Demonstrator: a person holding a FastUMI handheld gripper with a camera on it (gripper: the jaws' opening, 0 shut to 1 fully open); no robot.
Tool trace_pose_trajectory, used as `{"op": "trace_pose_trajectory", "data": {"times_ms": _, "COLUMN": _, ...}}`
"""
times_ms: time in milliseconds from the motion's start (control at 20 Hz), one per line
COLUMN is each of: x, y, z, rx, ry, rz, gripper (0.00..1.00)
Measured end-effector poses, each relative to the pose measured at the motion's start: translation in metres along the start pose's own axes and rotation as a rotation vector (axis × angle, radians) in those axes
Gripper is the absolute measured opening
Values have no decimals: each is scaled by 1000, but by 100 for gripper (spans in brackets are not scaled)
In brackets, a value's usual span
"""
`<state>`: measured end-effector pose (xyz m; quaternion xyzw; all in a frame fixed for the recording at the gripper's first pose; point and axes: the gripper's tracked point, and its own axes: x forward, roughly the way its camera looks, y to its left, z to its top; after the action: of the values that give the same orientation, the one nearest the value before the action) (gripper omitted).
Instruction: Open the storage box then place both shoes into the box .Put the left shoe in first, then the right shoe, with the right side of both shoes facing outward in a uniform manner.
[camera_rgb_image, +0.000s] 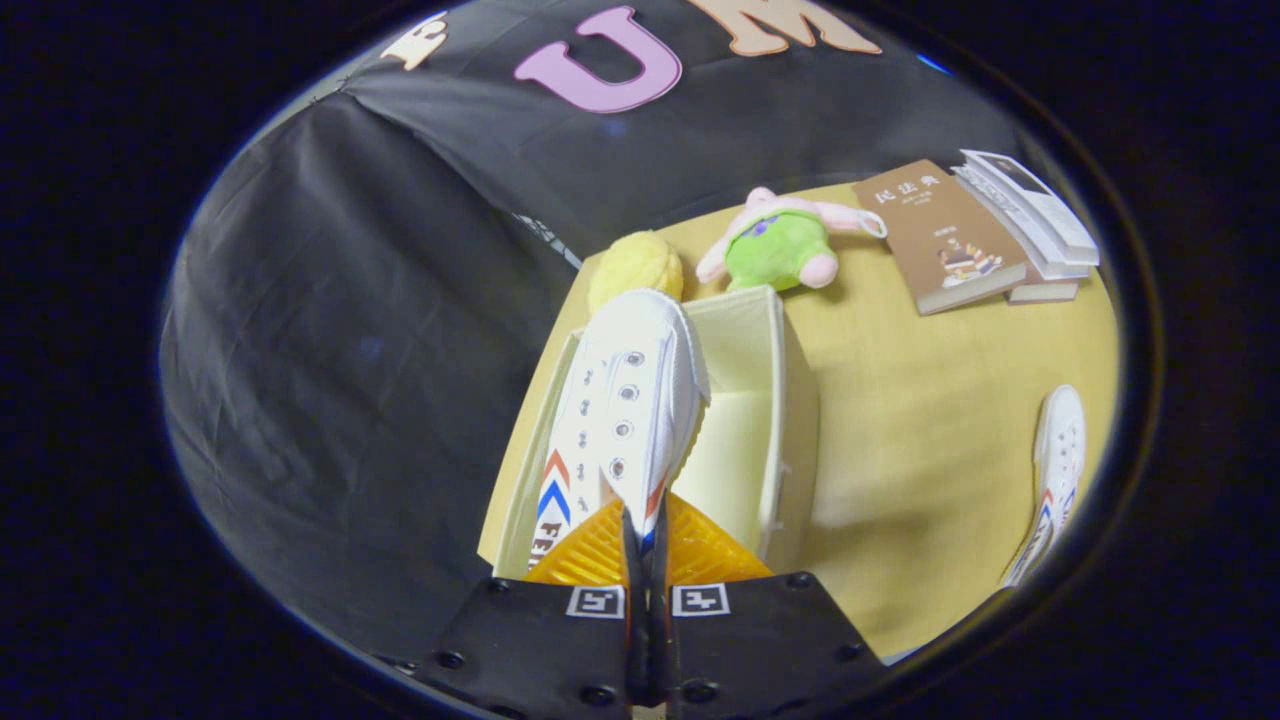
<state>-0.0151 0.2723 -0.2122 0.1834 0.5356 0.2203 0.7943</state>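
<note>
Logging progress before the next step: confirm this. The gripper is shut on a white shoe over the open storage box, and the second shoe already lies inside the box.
One thing is wrong. The gripper view shows the gripper shut on the white shoe over the open storage box, but the second shoe lies on the yellow table, off to the box's side, not inside it.

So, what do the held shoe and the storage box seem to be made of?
Shoe, pinched in the tool above the box: probably white canvas, matte, with metal-looking eyelets and printed chevron stripes on its side. Storage box: cream walls, flat and matte, perhaps fabric-covered board; the look leaves this open.
</note>
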Motion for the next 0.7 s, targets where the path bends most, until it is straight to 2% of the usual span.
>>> {"op": "trace_pose_trajectory", "data": {"times_ms": 700, "x": 96, "y": 0, "z": -49, "rx": -54, "ry": 136, "rz": -210, "gripper": 4}}
